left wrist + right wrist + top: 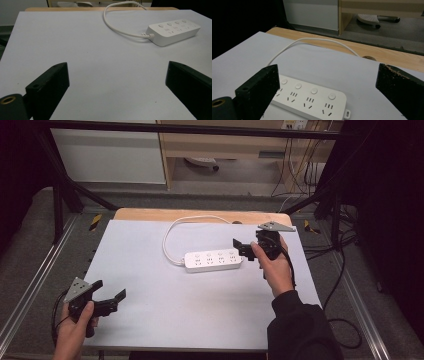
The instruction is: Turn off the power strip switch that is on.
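Mid-table on the pale grey sheet (pixel 150 285) lies a white plastic four-socket power strip (pixel 212 260), smooth and rounded, its cord (pixel 172 232) looping behind; the right gripper (pixel 245 249) sits at the strip's right end, the left gripper (pixel 107 295) well apart, both wide open, empty

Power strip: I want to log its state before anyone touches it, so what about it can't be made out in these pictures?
- Power strip switches: too small in the high view to tell on from off.
- Its near left corner, right gripper view: hidden behind the right gripper's left jaw.
- White cable: its plug end is not visible; it runs off past the table's far edge.
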`<state>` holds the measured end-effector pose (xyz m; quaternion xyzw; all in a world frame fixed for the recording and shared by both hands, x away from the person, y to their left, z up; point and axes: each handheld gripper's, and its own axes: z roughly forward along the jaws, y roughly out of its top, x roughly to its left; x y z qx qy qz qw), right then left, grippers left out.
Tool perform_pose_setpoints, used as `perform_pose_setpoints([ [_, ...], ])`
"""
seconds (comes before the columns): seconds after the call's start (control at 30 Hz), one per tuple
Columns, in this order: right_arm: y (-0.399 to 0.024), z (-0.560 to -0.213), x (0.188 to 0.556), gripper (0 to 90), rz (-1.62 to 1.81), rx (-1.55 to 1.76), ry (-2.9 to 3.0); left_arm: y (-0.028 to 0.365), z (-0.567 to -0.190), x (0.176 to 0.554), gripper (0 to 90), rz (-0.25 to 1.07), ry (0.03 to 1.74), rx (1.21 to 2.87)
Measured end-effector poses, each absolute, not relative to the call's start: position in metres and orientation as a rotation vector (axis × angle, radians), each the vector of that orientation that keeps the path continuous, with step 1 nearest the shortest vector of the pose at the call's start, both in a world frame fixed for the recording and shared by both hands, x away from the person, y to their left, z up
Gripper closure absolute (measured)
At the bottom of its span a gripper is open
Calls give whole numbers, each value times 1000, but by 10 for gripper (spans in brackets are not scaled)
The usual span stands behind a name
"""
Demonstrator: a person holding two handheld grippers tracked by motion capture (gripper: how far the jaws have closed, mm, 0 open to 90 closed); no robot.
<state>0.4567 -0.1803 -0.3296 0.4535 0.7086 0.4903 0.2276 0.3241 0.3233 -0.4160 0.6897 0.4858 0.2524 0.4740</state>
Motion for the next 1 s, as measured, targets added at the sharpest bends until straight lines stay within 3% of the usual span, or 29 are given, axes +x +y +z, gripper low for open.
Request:
perform_pose_setpoints([
  [1.0, -235, -322, 406, 62, 1418, 1140, 1854, 324, -416, 322, 51, 636, 1201, 1681],
])
